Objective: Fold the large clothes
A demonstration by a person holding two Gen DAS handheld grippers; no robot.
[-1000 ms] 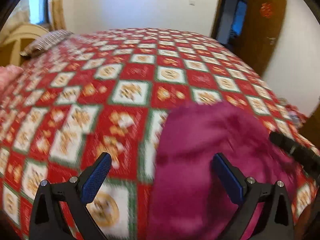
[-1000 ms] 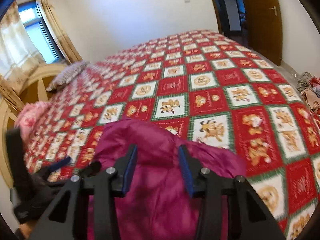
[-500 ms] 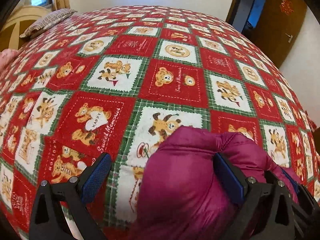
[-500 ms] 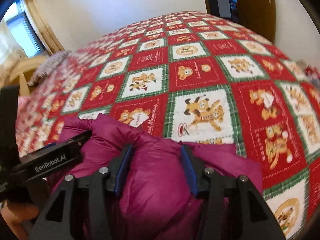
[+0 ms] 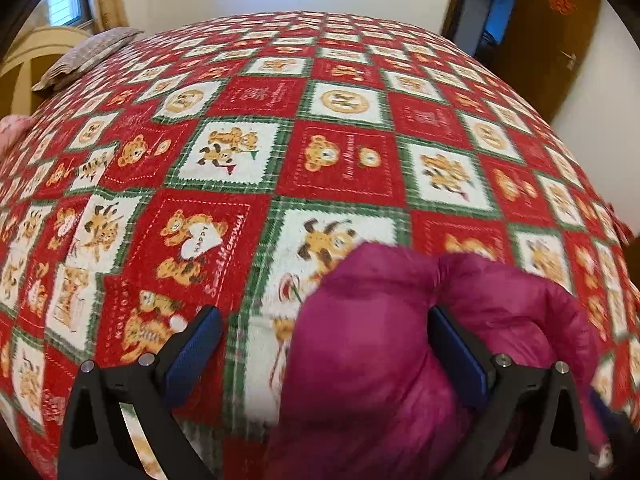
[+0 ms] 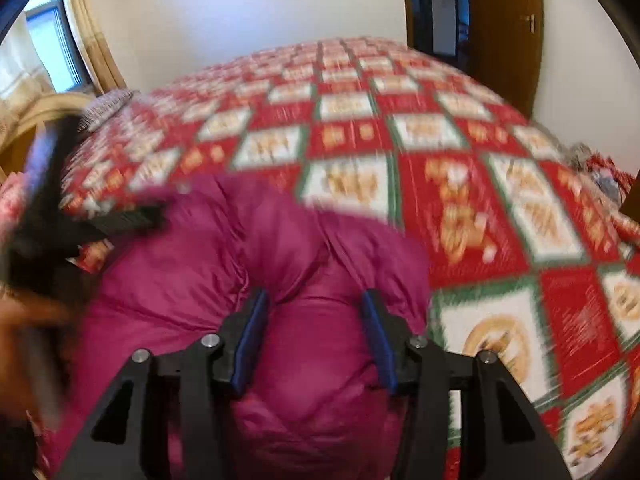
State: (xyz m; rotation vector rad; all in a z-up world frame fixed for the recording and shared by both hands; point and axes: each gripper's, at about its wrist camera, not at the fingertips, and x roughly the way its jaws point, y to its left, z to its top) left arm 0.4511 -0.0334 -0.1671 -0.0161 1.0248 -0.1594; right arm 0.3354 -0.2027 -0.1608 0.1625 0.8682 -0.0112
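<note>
1 magenta puffer jacket (image 5: 400, 344) lies bunched on the near edge of 1 bed (image 5: 340, 168), under 2 tongs. The left tongs (image 5: 324, 344) gape wide, jacket bulging against the right pad only. The right tongs (image 6: 312, 328) straddle a puffy fold, released. 1 pillow (image 5: 88, 56) lies far left.

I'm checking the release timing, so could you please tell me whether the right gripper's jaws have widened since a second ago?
Yes. The right gripper stands wider across the magenta puffer jacket, its jaws set further apart over the padding than before.
</note>
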